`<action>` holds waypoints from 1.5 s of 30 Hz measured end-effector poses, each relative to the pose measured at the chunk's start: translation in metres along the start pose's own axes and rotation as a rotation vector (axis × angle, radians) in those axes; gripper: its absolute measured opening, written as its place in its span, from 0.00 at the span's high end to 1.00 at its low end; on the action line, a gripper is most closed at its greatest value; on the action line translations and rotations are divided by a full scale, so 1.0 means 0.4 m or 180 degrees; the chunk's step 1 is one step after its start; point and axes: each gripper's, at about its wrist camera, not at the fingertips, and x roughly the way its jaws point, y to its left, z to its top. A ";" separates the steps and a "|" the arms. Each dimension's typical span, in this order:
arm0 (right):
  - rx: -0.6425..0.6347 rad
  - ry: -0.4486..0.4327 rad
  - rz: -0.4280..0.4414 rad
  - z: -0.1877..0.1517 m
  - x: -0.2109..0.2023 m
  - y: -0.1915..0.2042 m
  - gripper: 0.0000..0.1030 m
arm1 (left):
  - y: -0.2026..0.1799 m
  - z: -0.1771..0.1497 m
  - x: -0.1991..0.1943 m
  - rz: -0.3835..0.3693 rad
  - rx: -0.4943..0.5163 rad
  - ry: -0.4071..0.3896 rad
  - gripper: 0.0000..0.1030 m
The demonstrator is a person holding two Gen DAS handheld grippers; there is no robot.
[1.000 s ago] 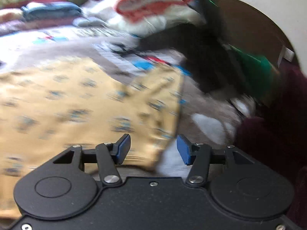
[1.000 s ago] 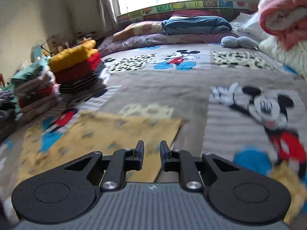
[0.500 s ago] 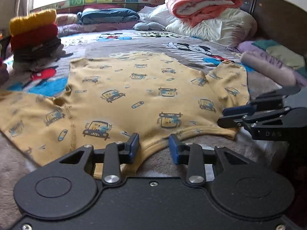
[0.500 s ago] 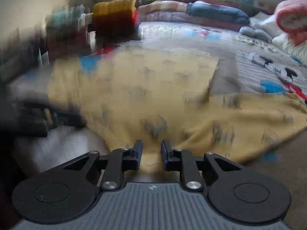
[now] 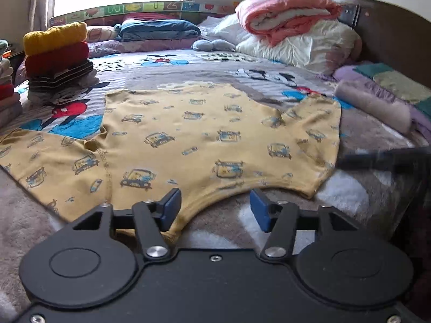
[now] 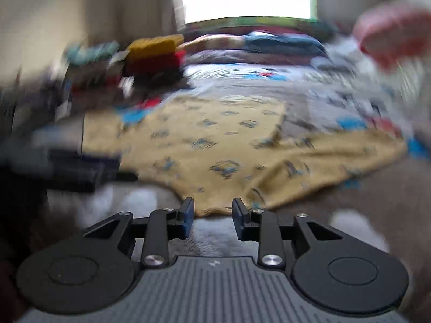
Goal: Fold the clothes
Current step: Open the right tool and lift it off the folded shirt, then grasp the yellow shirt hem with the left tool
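Left wrist: yellow printed T-shirt [image 5: 210, 137] lies spread flat on the bed [image 5: 377, 188], straight ahead of the left tongs [image 5: 212, 207]. Its near collar edge curves between the blue pads; the left pad sits over the cloth, the right pad over bare blanket. Left tongs released and opening, nothing pinched. Stack of folded knitwear [image 5: 56, 53] far ahead-left, rolled pink blanket [image 5: 285, 13] far ahead-right on the pillows.

Step, as I read it: shirt is laid out, the first fold hasn't started, and both tongs are lining up on the near edge. Next move likely calls for a pinch on the shoulder/collar seam each side, taking both layers, then a lift and carry towards the far hem.

The right tongs [image 5: 377, 160] show only as a dark blurred bar at the right edge; can't tell their state from this view.

Right wrist: heavy motion blur. Right tongs [image 6: 212, 216] released, opening, with the shirt's near edge [image 6: 212, 210] just ahead of the gap, not gripped. A dark smear ahead-left, probably the left tongs, can't be made out. The shirt's left sleeve is cut off behind it.
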 end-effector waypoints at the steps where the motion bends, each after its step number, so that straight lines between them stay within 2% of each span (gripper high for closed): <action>1: 0.0276 -0.0057 0.0004 0.002 -0.009 -0.033 0.68 | -0.008 -0.003 -0.001 0.0007 0.0028 0.0015 0.41; 5: 0.1302 -0.0127 -0.0057 -0.022 -0.021 -0.179 0.64 | -0.043 -0.006 -0.016 0.0053 0.0130 0.0041 0.41; 7: 0.1753 -0.0111 -0.0021 -0.049 -0.016 -0.238 0.63 | -0.047 0.003 -0.028 0.0052 0.0016 0.0042 0.41; 10: 0.2116 -0.0167 0.0138 -0.071 -0.011 -0.278 0.62 | -0.049 0.023 -0.045 0.0030 -0.0195 0.0064 0.41; 14: 0.2156 -0.0171 0.0297 -0.070 0.000 -0.271 0.49 | -0.063 0.072 -0.067 -0.0031 -0.0401 0.0090 0.41; 16: 0.2168 -0.0165 0.0408 -0.069 0.012 -0.266 0.44 | -0.074 0.111 -0.083 -0.0039 -0.0502 -0.0019 0.41; 19: 0.2107 -0.0167 0.0477 -0.066 0.033 -0.249 0.44 | -0.069 0.165 -0.090 -0.0197 -0.0846 -0.0119 0.41; 22: 0.2012 -0.0173 0.0533 -0.058 0.052 -0.228 0.44 | -0.073 0.213 -0.083 -0.0347 -0.1059 -0.0151 0.41; 27: 0.2063 -0.0297 0.0567 -0.067 0.062 -0.203 0.47 | -0.086 0.292 -0.044 -0.0455 -0.1055 -0.0164 0.41; 29: 0.1989 -0.0331 0.0492 -0.070 0.066 -0.190 0.52 | -0.082 0.315 -0.019 -0.0485 -0.1077 -0.0159 0.41; 30: 0.1965 -0.0350 0.0450 -0.072 0.069 -0.187 0.58 | -0.080 0.323 -0.004 -0.0484 -0.1076 -0.0141 0.41; 32: 0.2037 -0.0408 0.0426 -0.080 0.078 -0.200 0.69 | -0.080 0.344 0.032 -0.0450 -0.0974 -0.0086 0.41; 34: 0.2026 -0.0427 0.0375 -0.082 0.089 -0.207 0.84 | -0.085 0.373 0.076 -0.0357 -0.0788 -0.0012 0.41; 38: 0.1829 -0.0433 0.0311 -0.069 0.102 -0.197 0.84 | -0.106 0.449 0.195 -0.0191 -0.0376 0.0200 0.41; 41: 0.1606 -0.0418 0.0227 -0.057 0.100 -0.179 0.83 | -0.128 0.499 0.292 -0.0079 -0.0037 0.0374 0.49; 43: 0.1477 -0.0415 0.0151 -0.048 0.099 -0.162 0.81 | -0.138 0.527 0.365 -0.0005 0.0127 0.0544 0.63; 45: 0.1375 -0.0408 0.0096 -0.042 0.097 -0.149 0.80 | -0.150 0.552 0.435 0.0068 0.0274 0.0721 0.64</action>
